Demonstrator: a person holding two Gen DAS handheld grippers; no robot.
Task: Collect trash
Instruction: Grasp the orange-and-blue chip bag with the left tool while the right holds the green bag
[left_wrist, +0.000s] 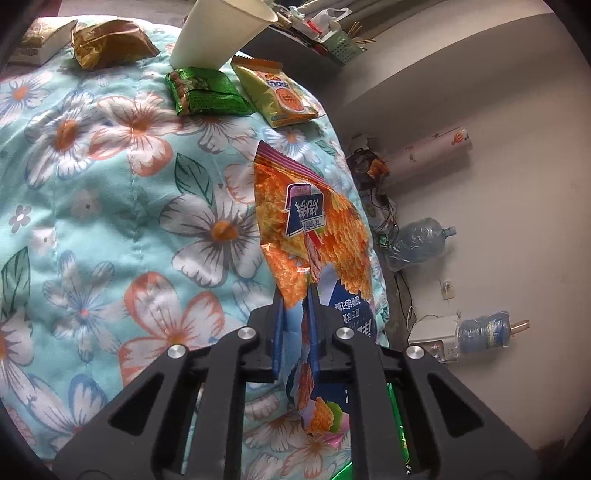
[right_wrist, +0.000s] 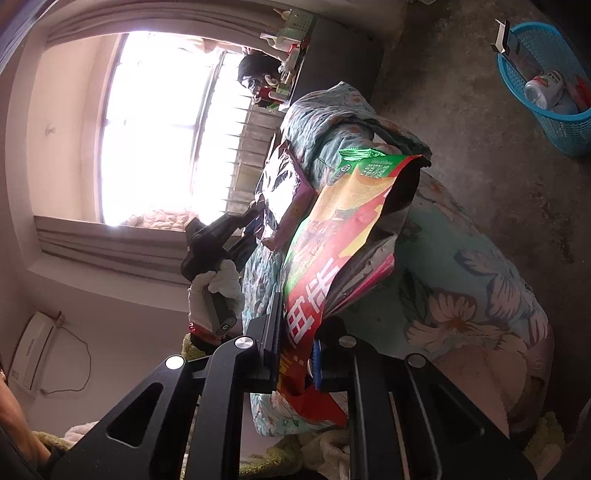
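My left gripper (left_wrist: 295, 295) is shut on an orange snack bag (left_wrist: 314, 221) and holds it above the floral quilt (left_wrist: 110, 203). My right gripper (right_wrist: 299, 332) is shut on a large red and green chip bag (right_wrist: 332, 240) whose mouth gapes open. In the right wrist view the left gripper (right_wrist: 255, 221) holds its bag, silver side showing (right_wrist: 277, 184), just left of the chip bag. On the quilt lie a green wrapper (left_wrist: 203, 92), a yellow wrapper (left_wrist: 277, 94), a brown wrapper (left_wrist: 110, 44) and a paper cup (left_wrist: 218, 33).
A blue mesh basket (right_wrist: 554, 122) with bottles stands on the concrete floor at the far right. A small box (left_wrist: 37, 40) lies at the quilt's far left. Water jugs (left_wrist: 417, 243) and cables sit by the wall. A window is behind the left gripper.
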